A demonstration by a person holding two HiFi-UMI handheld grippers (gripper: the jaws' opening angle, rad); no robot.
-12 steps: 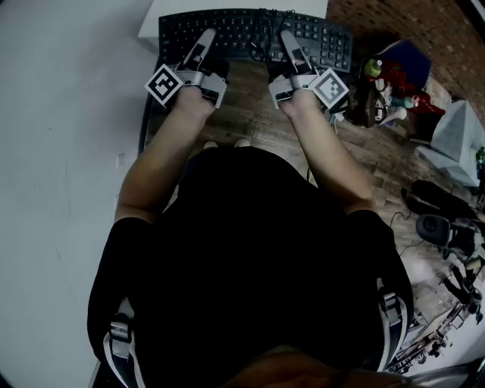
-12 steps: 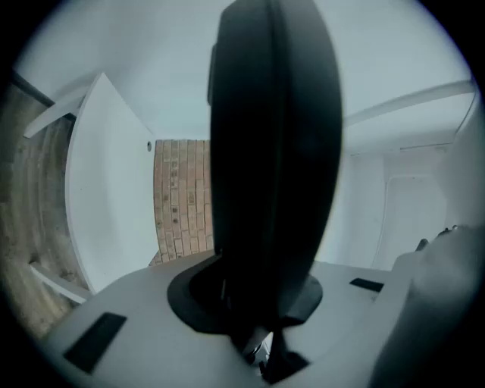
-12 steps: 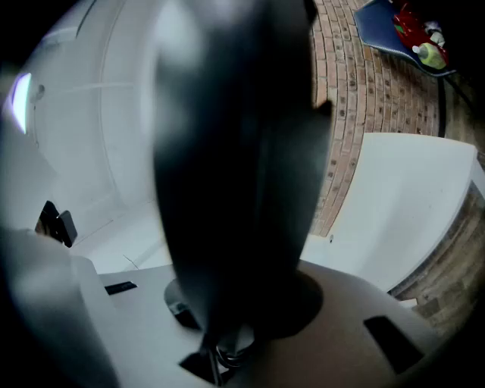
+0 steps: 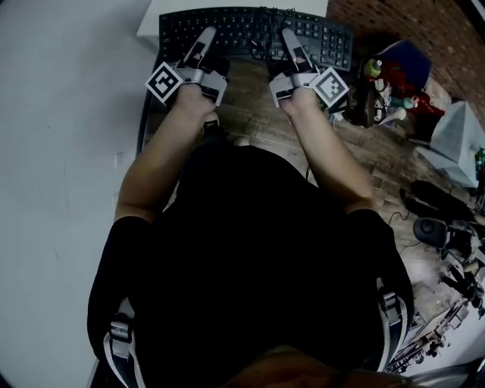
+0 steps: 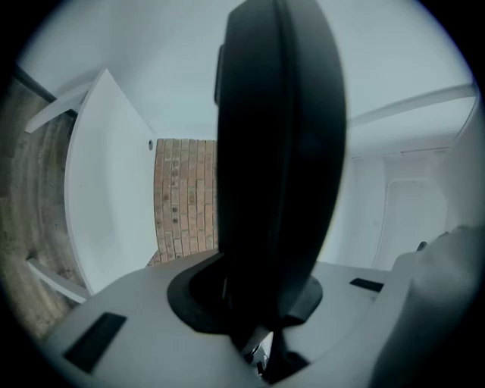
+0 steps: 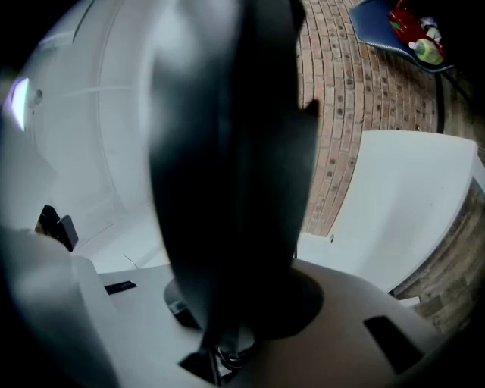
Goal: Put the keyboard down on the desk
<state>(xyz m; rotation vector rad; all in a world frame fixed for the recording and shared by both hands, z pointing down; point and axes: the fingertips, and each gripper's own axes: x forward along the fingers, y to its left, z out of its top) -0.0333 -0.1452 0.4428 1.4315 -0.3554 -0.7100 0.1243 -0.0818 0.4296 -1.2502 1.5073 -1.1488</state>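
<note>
I hold a black keyboard (image 4: 250,30) level by its near edge, with part of it over the white desk (image 4: 148,23) at the top of the head view. My left gripper (image 4: 203,42) is shut on its left half and my right gripper (image 4: 292,42) is shut on its right half. In the left gripper view the keyboard (image 5: 280,151) stands edge-on as a dark slab between the jaws of the left gripper (image 5: 273,333). The right gripper view shows the same dark, blurred keyboard (image 6: 227,151) clamped in the right gripper (image 6: 227,333). The white desk (image 6: 402,204) lies beyond.
A blue bag with toys (image 4: 390,76) sits on the brick floor (image 4: 250,114) to the right. A white box (image 4: 462,140), shoes and cables (image 4: 439,220) lie further right. A white wall (image 4: 61,114) fills the left side.
Both grippers and the keyboard have shifted slightly away from me, toward the desk. One foot has moved below the left gripper.
</note>
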